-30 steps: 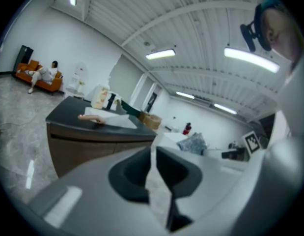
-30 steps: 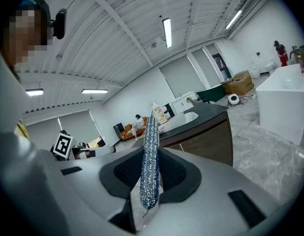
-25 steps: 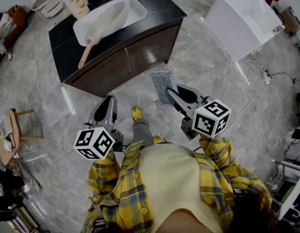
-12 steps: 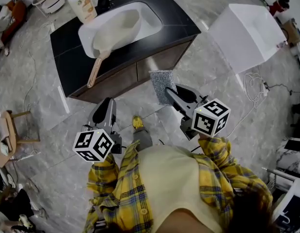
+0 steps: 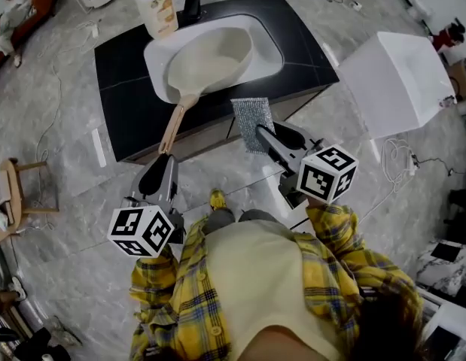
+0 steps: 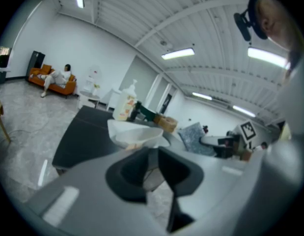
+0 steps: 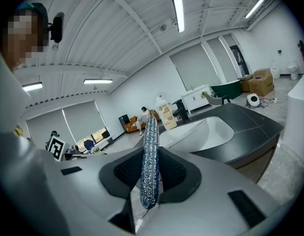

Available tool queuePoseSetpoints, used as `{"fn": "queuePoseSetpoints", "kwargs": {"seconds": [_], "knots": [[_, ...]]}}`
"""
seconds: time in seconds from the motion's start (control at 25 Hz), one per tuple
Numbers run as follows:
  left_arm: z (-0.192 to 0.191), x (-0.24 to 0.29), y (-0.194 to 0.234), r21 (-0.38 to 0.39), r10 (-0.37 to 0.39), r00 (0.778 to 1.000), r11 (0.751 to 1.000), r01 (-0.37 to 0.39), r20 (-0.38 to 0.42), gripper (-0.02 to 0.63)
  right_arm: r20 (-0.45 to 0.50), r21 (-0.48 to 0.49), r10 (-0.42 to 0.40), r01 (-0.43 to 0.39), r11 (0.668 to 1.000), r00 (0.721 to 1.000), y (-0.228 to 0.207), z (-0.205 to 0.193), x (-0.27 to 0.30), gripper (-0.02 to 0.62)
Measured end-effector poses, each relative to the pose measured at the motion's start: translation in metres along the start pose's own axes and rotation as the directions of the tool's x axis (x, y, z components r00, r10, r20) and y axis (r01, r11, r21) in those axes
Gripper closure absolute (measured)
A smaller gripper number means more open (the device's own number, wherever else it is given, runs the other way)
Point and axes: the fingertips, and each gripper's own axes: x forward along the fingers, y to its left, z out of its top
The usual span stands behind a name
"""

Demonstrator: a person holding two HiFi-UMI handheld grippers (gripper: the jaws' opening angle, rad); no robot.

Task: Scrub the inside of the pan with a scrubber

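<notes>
My head view shows the round cream pan [image 5: 210, 62] lying in the white sink [image 5: 266, 51]. My left gripper view shows only its blurry rim. The flat, sparkly scrubber [image 5: 251, 122] sits near the sink, pinched tight by my right gripper [image 5: 261, 131]. My left gripper [image 6: 152, 156] has just been opening a little, with nothing between its jaws.

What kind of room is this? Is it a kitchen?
Probably a big workroom with a pretend kitchen spot: one lone counter with a sink, a pan in it, and cables loose on the floor.
</notes>
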Motion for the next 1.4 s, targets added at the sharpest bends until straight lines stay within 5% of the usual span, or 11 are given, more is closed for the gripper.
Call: {"fn": "queuePoseSetpoints", "kwargs": {"seconds": [0.64, 0.88, 1.08, 1.4], "knots": [[0.043, 0.058, 0.029, 0.021, 0.106, 0.994, 0.994, -0.106, -0.005, 0.543, -0.031, -0.141, 0.114, -0.117, 0.983, 0.993, -0.048, 0.076, 0.085, 0.511], [0.047, 0.096, 0.033, 0.092, 0.185, 0.979, 0.980, -0.177, -0.089, 0.534, -0.090, -0.220, 0.214, -0.229, 0.948, 0.973, -0.072, 0.109, 0.124, 0.511], [0.045, 0.113, 0.027, 0.042, 0.199, 0.973, 0.980, -0.195, -0.119, 0.534, -0.167, -0.276, 0.277, -0.314, 0.908, 0.946, -0.085, 0.119, 0.155, 0.511], [0.030, 0.130, 0.025, 0.065, 0.226, 0.948, 0.974, -0.217, -0.223, 0.503, -0.317, -0.418, 0.286, -0.404, 0.814, 0.904, -0.094, 0.118, 0.207, 0.511]]}}
